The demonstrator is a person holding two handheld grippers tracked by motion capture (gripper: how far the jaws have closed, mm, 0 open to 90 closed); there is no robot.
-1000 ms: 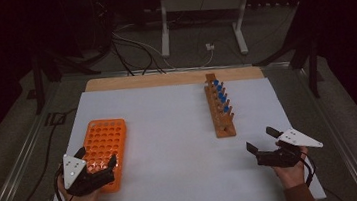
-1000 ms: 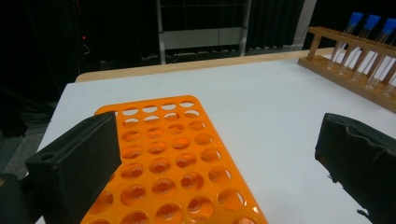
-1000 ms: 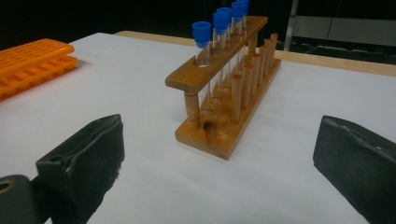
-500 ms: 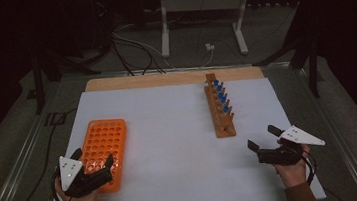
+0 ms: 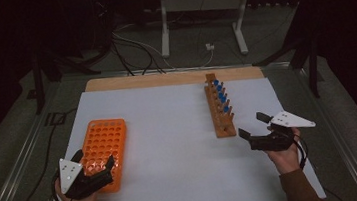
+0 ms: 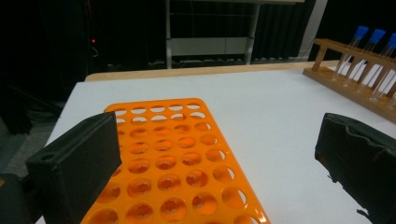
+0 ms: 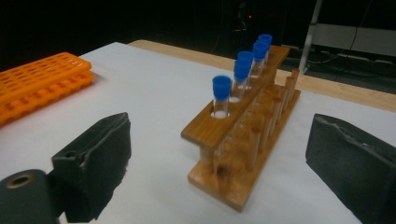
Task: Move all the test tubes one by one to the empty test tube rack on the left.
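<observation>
An orange tube rack (image 5: 105,147) with empty holes lies at the left of the white table. My left gripper (image 5: 93,158) stands open over its near end, one jaw on each side of the rack's near corner (image 6: 177,168), holding nothing. At the right, a wooden rack (image 5: 220,113) holds several blue-capped tubes (image 7: 221,95). My right gripper (image 5: 251,125) is open just right of that rack's near end (image 7: 224,172). Its jaws have just been closing a little, with nothing between them. The left gripper view also catches the wooden rack (image 6: 355,88) far off.
A bare wooden strip (image 5: 164,79) runs along the far edge of the white table top (image 5: 171,146). Beyond it are cables and a white stand's feet (image 5: 201,48) on the dark floor. Metal rails (image 5: 17,162) border the table's sides.
My right gripper has risen and moved forward, closer to the wooden rack's near end. The left gripper has stayed over the orange rack.
</observation>
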